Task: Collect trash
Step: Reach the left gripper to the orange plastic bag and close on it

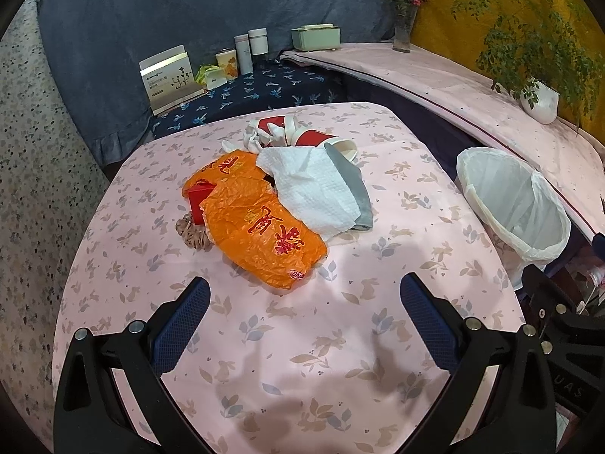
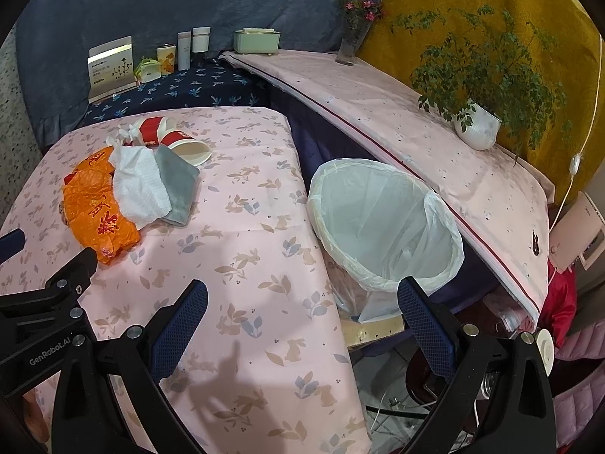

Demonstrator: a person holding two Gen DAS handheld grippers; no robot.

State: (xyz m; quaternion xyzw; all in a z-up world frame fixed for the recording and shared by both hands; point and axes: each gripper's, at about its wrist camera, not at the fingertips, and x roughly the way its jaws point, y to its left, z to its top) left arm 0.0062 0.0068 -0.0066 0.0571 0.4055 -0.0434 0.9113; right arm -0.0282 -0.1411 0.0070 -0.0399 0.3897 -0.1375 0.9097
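A heap of trash lies mid-table: a crumpled orange plastic bag (image 1: 261, 227) (image 2: 96, 208), a white paper towel (image 1: 312, 189) (image 2: 140, 185), a grey cloth (image 1: 353, 193) (image 2: 177, 185), red paper cups (image 1: 317, 140) (image 2: 177, 140) on their sides and a small red box (image 1: 198, 200). A white-lined trash bin (image 1: 514, 204) (image 2: 382, 219) stands off the table's right edge. My left gripper (image 1: 304, 295) hovers open just short of the orange bag, nothing between its fingers. My right gripper (image 2: 302, 299) is open too, over the table's right edge beside the bin.
The pink rabbit-print tablecloth (image 1: 378, 302) (image 2: 245, 265) covers the table. A brown scrunchie (image 1: 191, 232) lies left of the bag. Behind are cosmetics bottles (image 1: 249, 49), a card stand (image 1: 170, 75), a green box (image 1: 315, 36), a flower vase (image 1: 402, 26) and a potted plant (image 2: 476, 125) on a pink ledge.
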